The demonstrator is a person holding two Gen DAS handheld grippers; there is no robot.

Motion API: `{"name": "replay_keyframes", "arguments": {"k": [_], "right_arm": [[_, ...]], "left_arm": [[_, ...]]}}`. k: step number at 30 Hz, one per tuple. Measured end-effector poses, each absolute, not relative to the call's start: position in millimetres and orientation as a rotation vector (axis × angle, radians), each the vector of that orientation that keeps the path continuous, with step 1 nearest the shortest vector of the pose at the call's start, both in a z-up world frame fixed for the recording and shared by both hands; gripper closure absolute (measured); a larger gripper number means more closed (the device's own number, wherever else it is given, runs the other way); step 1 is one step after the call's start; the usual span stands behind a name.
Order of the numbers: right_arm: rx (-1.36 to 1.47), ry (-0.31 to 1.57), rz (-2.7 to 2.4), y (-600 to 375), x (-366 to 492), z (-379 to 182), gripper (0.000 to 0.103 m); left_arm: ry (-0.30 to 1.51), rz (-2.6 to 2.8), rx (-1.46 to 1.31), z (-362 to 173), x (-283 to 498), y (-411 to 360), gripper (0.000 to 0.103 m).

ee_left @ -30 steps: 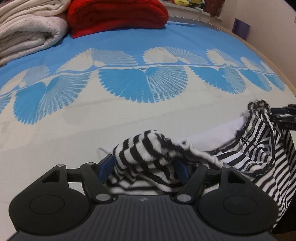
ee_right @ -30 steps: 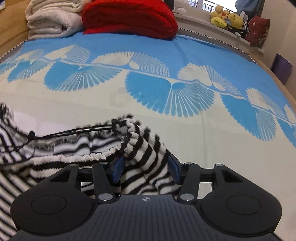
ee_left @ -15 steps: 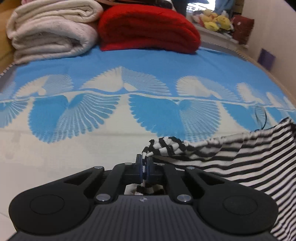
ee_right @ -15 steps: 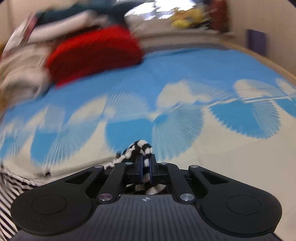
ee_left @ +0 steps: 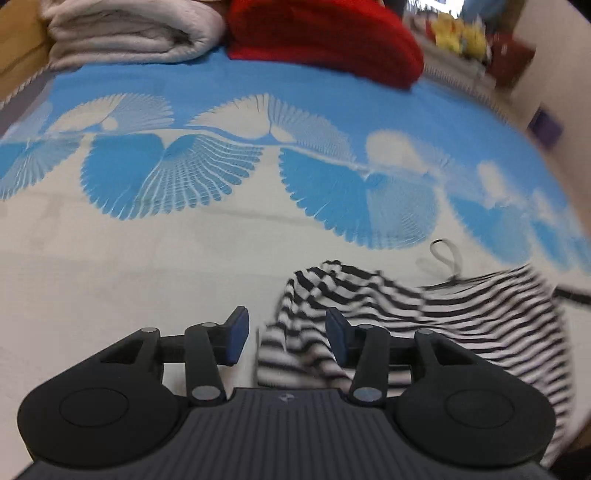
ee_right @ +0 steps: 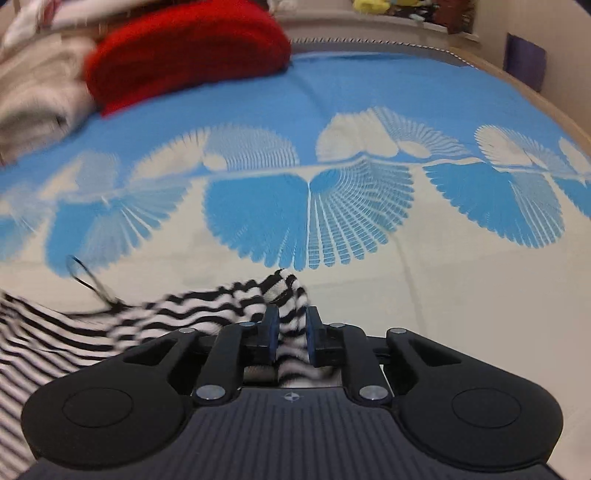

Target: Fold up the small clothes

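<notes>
A black-and-white striped garment (ee_left: 443, 314) lies bunched on the bed, with a drawstring loop (ee_left: 447, 254) sticking out of its far edge. My left gripper (ee_left: 286, 334) is over its left corner. The jaws are opening and stand well apart. The cloth rests against the right pad (ee_left: 336, 332), and the left pad is clear of it. In the right wrist view the same garment (ee_right: 166, 317) stretches away to the left. My right gripper (ee_right: 291, 328) is at its right corner, jaws opening by a narrow gap, with a fold of cloth loose between them.
The bed is covered by a blue-and-cream fan-patterned spread (ee_left: 147, 258). A folded red blanket (ee_left: 325, 37) and a cream blanket (ee_left: 129, 33) are stacked at the far end. Plush toys (ee_left: 458, 33) sit on a ledge behind, and a wall runs along the right.
Both grippers closed on the garment's corners, spread it sideways and laid it down. Now both sets of jaws have parted again, the left much wider than the right.
</notes>
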State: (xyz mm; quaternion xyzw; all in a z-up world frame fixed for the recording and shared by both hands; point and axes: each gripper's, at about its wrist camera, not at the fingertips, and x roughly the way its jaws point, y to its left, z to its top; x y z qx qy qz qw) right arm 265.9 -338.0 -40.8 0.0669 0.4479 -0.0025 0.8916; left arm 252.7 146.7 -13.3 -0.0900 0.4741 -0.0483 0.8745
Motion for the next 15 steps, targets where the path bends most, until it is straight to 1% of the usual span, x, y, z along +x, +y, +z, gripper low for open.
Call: {"name": "replay_keyframes", "arguments": {"k": [3,4,5,7,8,11,14,15], "right_arm": [[0.212,0.906,0.036,-355,234,-12,0.087],[0.223,0.894,0.046,-360,222,-2,0.085],[0.228,0.881,0.054,-363,208,8,0.079],[0.232,0.867,0.047,-372,183,18,0.070],[0.246,0.868,0.040,-377,170,20,0.068],[0.280,0.914,0.018,-386,142,6,0.068],[0.248,1.002,-0.010,-385,128,-12,0.068],[0.225,1.003,-0.013,-383,125,-15,0.068]], "left_arm": [[0.998,-0.117,-0.314,3,217,170,0.052],[1.003,-0.128,-0.344,6,203,175,0.052],[1.011,-0.139,-0.375,4,187,180,0.052],[1.038,-0.137,-0.426,-6,162,187,0.052],[1.060,-0.125,-0.436,-14,152,190,0.052],[1.180,-0.093,-0.416,-42,141,188,0.052],[1.248,-0.130,-0.390,-56,140,182,0.052],[1.253,-0.145,-0.396,-58,141,181,0.052]]}}
